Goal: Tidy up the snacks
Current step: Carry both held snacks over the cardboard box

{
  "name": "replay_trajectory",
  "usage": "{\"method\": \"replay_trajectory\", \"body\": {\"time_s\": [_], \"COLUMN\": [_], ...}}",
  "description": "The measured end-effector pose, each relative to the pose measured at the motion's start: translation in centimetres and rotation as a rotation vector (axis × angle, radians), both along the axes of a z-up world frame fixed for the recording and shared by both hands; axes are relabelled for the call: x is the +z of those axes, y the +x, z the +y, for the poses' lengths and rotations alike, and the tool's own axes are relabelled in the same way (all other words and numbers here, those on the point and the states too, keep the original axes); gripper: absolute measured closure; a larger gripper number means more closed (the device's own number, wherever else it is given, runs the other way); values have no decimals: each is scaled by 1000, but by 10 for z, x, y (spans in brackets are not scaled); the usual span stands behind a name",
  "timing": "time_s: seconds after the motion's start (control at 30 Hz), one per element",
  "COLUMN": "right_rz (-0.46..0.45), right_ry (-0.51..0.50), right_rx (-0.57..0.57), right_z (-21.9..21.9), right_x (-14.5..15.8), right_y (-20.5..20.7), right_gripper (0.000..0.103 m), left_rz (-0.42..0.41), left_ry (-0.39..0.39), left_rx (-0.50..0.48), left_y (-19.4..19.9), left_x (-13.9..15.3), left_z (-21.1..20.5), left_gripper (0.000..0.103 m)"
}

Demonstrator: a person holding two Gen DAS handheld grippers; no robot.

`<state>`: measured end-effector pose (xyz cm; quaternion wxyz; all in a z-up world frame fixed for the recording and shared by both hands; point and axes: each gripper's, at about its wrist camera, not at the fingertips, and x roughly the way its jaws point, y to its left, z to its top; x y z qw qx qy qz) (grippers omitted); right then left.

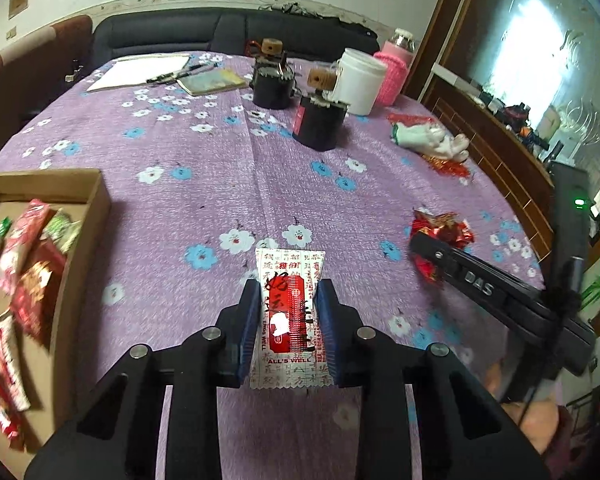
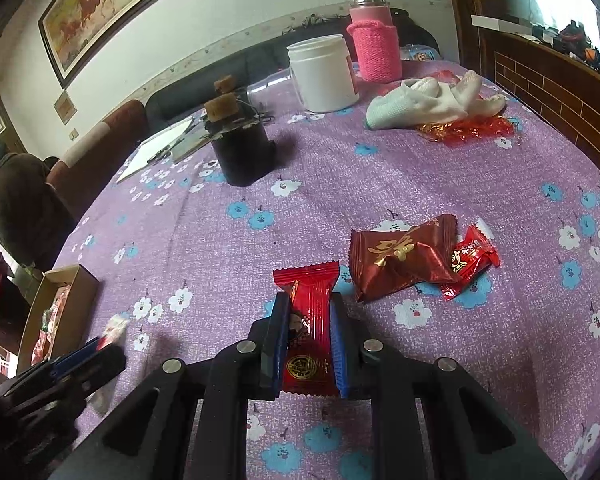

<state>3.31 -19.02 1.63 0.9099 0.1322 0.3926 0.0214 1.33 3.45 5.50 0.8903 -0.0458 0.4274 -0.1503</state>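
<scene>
A white-and-red snack packet (image 1: 288,316) sits pinched between the blue pads of the left gripper (image 1: 287,292), above the purple floral tablecloth (image 1: 220,184). To its left lies the cardboard box (image 1: 96,204) holding more snacks. The right gripper (image 2: 309,304) clamps a red candy packet (image 2: 309,320); just beyond on the right lie a dark red wrapper (image 2: 396,256) and a small red sweet (image 2: 472,258).

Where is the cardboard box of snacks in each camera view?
Left wrist: cardboard box at the left edge, mid-height, snack packets inside.
Right wrist: the box sits small at lower left, just above the left tongs.
Shared landmark: the white jar at the table's far side.
</scene>
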Motion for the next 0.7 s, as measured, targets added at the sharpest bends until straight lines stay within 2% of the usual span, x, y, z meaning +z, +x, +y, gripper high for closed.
{"method": "replay_trajectory", "body": {"time_s": [0.2,0.37,0.53,0.7], "right_rz": [-25,-31,-42,-38], "right_ry": [4,-3,-2,7], "right_rx": [15,38,98,190], "right_z": [6,17,43,87], "right_x": [4,9,20,30], "right_y": [-5,-7,-20,-32], "right_gripper": [83,83,83,84], "left_rz": [-50,-65,-67,-50], "left_ry": [-22,-49,-46,-60], "left_rx": [43,105,181,263], "left_y": [-26,-46,-63,-75], "left_x": [18,29,30,24], "left_z": [27,68,111,152], "left_gripper": [77,77,77,77]}}
